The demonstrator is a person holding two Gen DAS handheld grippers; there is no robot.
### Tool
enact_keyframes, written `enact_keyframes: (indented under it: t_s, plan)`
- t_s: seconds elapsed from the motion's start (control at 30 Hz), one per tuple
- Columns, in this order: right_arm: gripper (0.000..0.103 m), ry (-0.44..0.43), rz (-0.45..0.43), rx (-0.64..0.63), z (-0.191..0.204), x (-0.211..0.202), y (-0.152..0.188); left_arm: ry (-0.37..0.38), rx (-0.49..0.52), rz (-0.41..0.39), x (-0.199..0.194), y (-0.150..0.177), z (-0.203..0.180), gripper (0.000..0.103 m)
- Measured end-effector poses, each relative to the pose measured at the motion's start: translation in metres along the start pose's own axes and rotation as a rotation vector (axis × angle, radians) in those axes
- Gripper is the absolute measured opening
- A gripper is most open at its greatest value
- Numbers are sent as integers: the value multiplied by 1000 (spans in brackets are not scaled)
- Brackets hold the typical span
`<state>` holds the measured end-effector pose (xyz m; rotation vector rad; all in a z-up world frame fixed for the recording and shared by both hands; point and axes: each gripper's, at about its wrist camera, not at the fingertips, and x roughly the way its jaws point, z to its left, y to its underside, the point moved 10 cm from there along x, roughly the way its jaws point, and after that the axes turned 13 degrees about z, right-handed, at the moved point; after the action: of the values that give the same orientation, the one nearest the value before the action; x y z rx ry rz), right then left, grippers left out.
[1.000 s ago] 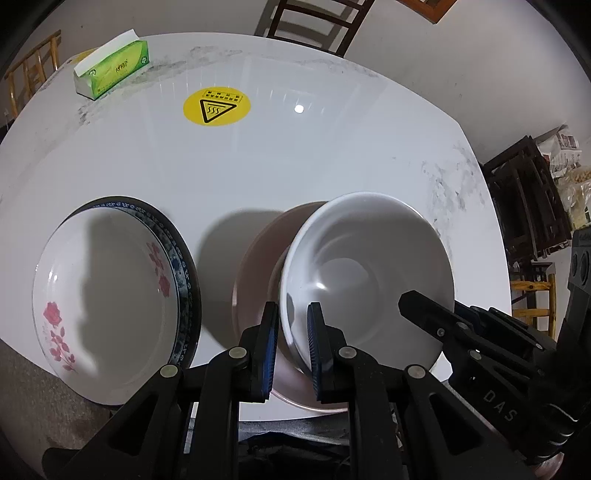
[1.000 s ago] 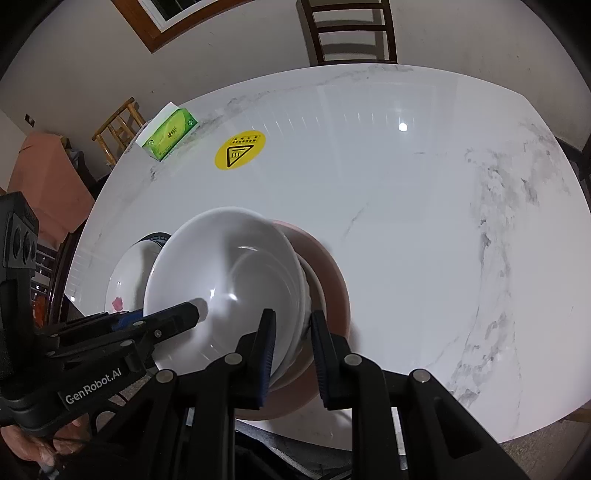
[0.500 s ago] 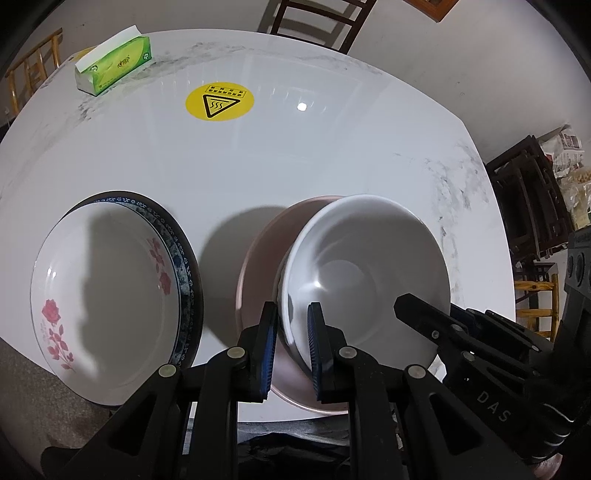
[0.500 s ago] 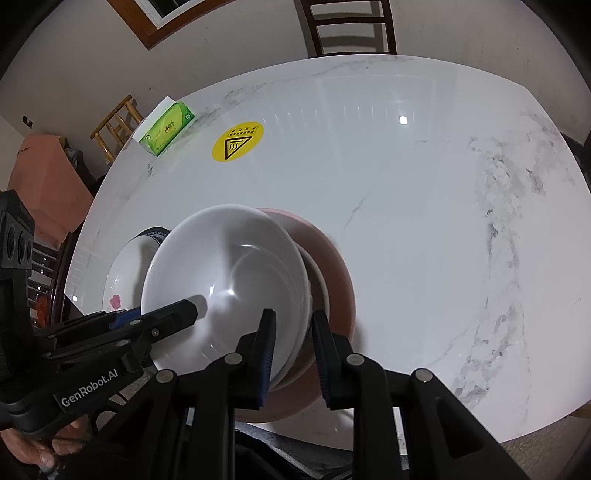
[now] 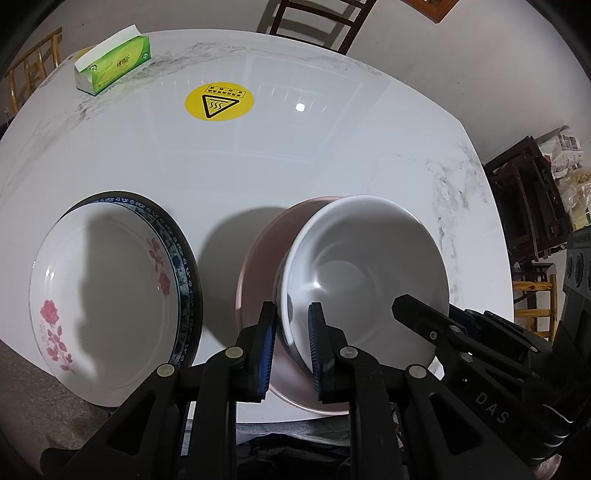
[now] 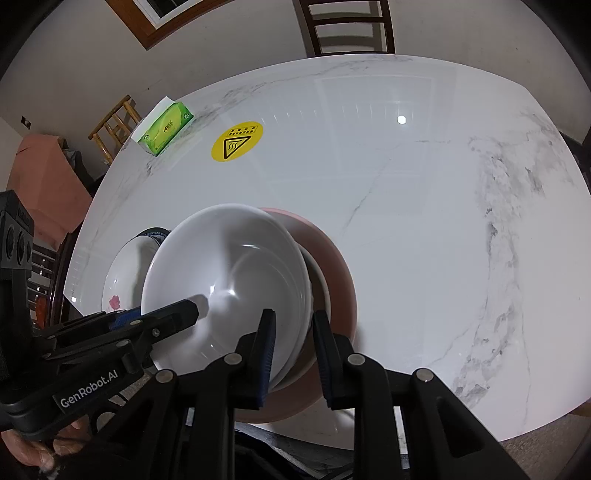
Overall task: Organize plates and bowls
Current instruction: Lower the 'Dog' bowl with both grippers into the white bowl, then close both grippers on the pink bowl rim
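A plain white bowl point(image 5: 369, 266) point(image 6: 229, 266) sits tilted over a pink plate point(image 5: 258, 266) point(image 6: 332, 266) near the table's front edge. My left gripper point(image 5: 291, 332) is shut on the bowl's left rim. My right gripper point(image 6: 293, 332) is shut on the opposite rim, where a second white rim point(image 6: 319, 280) shows just under the first. Whether the bowl rests on the plate or hangs just above it, I cannot tell. To the left, a rose-patterned white plate point(image 5: 103, 295) point(image 6: 122, 273) lies on a blue-patterned plate point(image 5: 184, 266).
White marble table point(image 5: 332, 147) with a yellow warning sticker point(image 5: 219, 101) and a green tissue box point(image 5: 112, 64) at the far left. Dark chairs point(image 6: 347, 26) stand beyond the far edge, dark wooden furniture point(image 5: 524, 206) to the right. A hand point(image 6: 33, 446) holds the left gripper.
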<state>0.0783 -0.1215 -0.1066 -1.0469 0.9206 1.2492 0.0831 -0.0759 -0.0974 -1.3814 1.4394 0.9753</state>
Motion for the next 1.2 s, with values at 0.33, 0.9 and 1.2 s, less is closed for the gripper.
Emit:
enact_keyframes:
  t_s: [0.33, 0.9, 1.2]
  plan:
    - [32, 14, -11, -5, -1, -1, -1, 14, 6, -12, -1, -1, -1, 16]
    - [32, -24, -41, 5, -5, -17, 0, 125, 5, -99, -27, -3, 7, 30]
    - [32, -28, -61, 26, -16, -34, 7, 162, -72, -105, -34, 2, 31, 37]
